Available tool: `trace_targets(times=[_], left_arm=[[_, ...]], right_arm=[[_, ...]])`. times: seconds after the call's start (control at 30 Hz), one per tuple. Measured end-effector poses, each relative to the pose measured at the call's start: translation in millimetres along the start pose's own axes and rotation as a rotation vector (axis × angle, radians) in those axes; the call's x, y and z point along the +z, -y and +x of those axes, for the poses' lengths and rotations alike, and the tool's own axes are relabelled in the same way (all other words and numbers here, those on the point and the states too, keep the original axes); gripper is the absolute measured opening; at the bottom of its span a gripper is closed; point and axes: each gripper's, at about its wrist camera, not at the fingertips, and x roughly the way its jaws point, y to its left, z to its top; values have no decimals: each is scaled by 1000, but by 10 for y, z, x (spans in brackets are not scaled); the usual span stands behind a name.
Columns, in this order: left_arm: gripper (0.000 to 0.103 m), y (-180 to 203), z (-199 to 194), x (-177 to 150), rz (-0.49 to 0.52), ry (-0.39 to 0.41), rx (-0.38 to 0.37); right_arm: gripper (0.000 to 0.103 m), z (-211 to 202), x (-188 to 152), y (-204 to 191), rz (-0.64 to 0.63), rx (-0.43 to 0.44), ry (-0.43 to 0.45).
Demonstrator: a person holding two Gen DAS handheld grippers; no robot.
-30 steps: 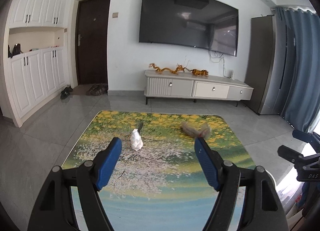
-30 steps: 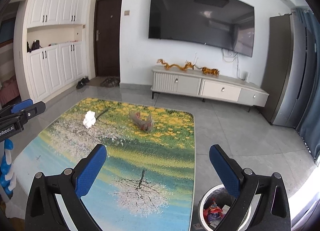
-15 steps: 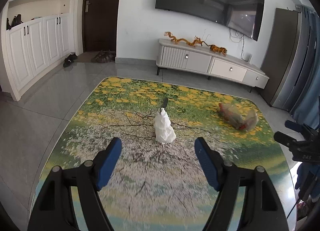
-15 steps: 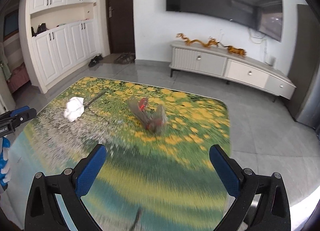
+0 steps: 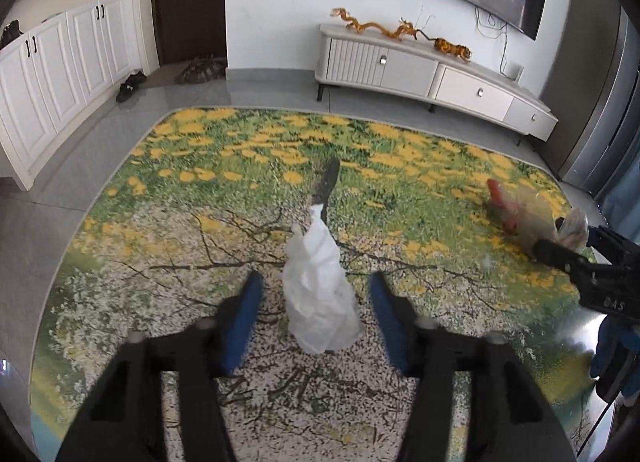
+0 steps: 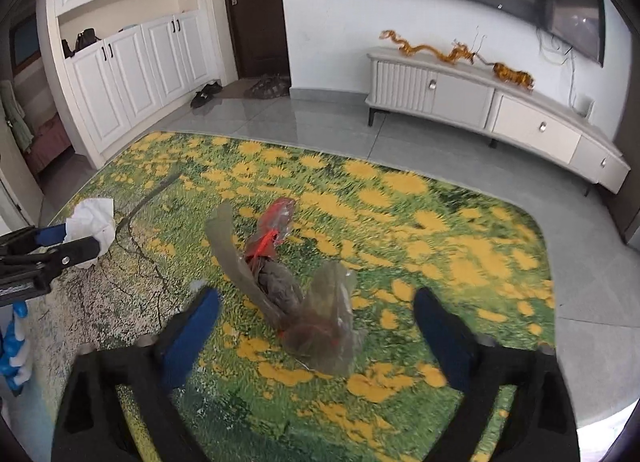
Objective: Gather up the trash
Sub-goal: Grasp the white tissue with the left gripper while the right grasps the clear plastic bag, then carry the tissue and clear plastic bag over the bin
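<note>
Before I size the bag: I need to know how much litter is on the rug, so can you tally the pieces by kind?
White crumpled tissue, between the left gripper fingers: 1
Clear plastic wrapper with red bits, ahead of the right gripper: 1
Total: 2 pieces on the rug

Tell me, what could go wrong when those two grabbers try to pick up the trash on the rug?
1. The white crumpled tissue is light and stands between the open fingers of the left hand-held gripper; a bump might knock it away.
2. The clear plastic wrapper looks thin and floppy, so the right hand-held gripper may pinch only a corner and drop it.
3. Closing too low could snag the flowery rug.
</note>
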Motion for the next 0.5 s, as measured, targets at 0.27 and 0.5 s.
trace_targets(times=[0.27, 0.5], left_arm=[[21, 21, -145, -98, 0, 3, 0], [19, 144, -527, -252, 23, 28, 6]], right_arm=[[15, -195, -192, -24, 11, 62, -15], [13, -775, -420, -146, 15, 94, 44]])
